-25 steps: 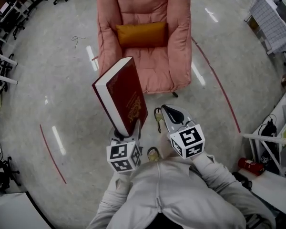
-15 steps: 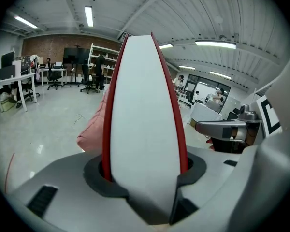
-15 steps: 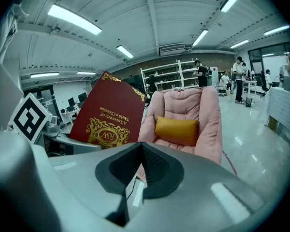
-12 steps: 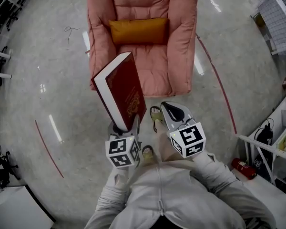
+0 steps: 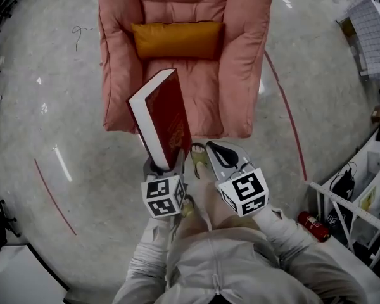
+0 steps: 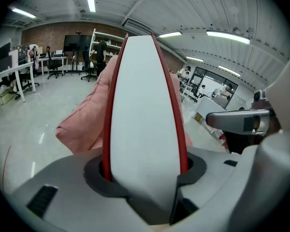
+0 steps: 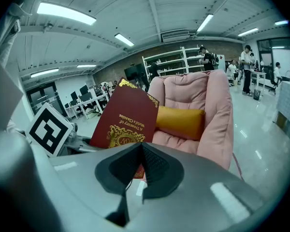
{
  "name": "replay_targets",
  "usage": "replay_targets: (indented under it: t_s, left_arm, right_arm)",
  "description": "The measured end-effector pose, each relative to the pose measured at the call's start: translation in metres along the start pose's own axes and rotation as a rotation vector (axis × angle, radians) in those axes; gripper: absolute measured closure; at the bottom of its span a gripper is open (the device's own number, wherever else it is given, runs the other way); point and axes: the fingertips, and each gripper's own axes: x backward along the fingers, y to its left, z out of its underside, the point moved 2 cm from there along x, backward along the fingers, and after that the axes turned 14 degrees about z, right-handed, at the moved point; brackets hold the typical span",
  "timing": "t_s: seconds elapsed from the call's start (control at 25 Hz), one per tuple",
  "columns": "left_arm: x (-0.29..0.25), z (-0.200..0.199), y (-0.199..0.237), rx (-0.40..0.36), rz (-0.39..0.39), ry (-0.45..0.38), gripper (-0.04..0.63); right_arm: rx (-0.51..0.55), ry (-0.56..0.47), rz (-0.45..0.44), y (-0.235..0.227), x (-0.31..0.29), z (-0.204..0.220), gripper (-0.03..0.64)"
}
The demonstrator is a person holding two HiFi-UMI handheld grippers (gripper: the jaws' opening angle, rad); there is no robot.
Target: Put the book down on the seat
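Left tongs clamped on the lower end of the red hardcover book, which stands tilted in the air at the front edge of the pink armchair, off its seat; right tongs closed together, empty, just beside the book.

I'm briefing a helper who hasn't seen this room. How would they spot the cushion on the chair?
Find the pink padded armchair on the pale floor. At the back of its seat, against the backrest, lies the cushion: a smooth orange rectangle, the only non-pink piece there, unlike the dark red book held in front.
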Motion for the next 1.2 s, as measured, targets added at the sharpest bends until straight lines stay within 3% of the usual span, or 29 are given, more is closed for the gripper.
replay_targets:
  t_s: [0.68,1.2]
  left_arm:
    - [-0.144,0.031,0.055,0.056,0.004,0.137,0.347]
    - [-0.202,0.067,0.077,0.089,0.019,0.218,0.347]
  right_arm:
    - [-0.067,0.101,-0.016,-0.045,-0.099,0.025,0.617]
    - [-0.119,0.174,0.007,-0.060,-0.120,0.066,0.617]
